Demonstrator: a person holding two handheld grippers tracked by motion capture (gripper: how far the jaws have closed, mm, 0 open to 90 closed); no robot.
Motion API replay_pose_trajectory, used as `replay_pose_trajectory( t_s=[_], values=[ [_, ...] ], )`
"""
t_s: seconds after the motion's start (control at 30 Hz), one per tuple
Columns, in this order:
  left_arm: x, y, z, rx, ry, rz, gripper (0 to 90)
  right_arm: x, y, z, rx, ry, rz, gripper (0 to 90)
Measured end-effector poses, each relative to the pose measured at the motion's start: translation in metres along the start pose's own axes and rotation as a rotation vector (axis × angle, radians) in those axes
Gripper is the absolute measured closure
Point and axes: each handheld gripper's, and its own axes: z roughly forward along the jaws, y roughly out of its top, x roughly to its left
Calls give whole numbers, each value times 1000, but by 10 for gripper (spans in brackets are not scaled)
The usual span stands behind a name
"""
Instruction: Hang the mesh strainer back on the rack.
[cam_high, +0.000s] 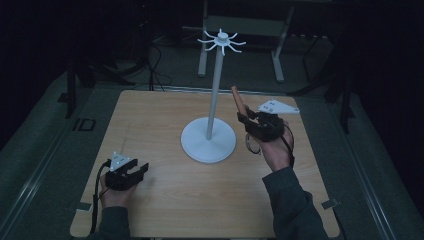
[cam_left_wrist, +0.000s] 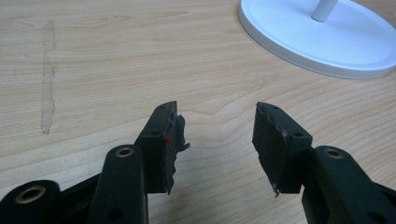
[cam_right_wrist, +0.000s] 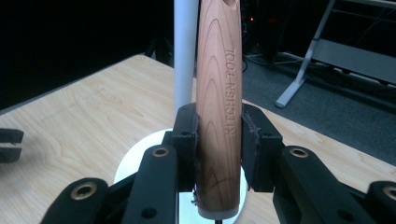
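A white stand (cam_high: 215, 85) with a ring of hooks (cam_high: 221, 41) on top rises from a round base (cam_high: 200, 145) at the middle of the wooden table (cam_high: 165, 200). Just right of the pole, my right gripper (cam_high: 245, 117) is shut on a wooden handle (cam_high: 237, 100) that points up and away. The right gripper view shows the handle (cam_right_wrist: 219, 70), engraved "KITCHEN TOOL", clamped between the jaws of the right gripper (cam_right_wrist: 219, 135), with the pole (cam_right_wrist: 186, 46) close behind. A thin loop (cam_high: 252, 145) shows under that hand. My left gripper (cam_high: 137, 169) rests open near the front left, the left gripper (cam_left_wrist: 217, 135) holding nothing.
The stand's base (cam_left_wrist: 322, 42) lies ahead and to the right of the left jaws. A faint scuff mark (cam_left_wrist: 48, 79) runs along the wood. Tape tabs (cam_high: 82, 206) mark the table's front corners. Grey desk legs (cam_high: 280, 50) and cables stand on the dark floor behind.
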Motion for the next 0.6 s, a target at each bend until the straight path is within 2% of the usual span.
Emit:
replay_pose_trajectory(
  t_s=[0.6],
  values=[
    [0,0,0,2,0,2,507,0,12,-4,-39,-8,7,694]
  ],
)
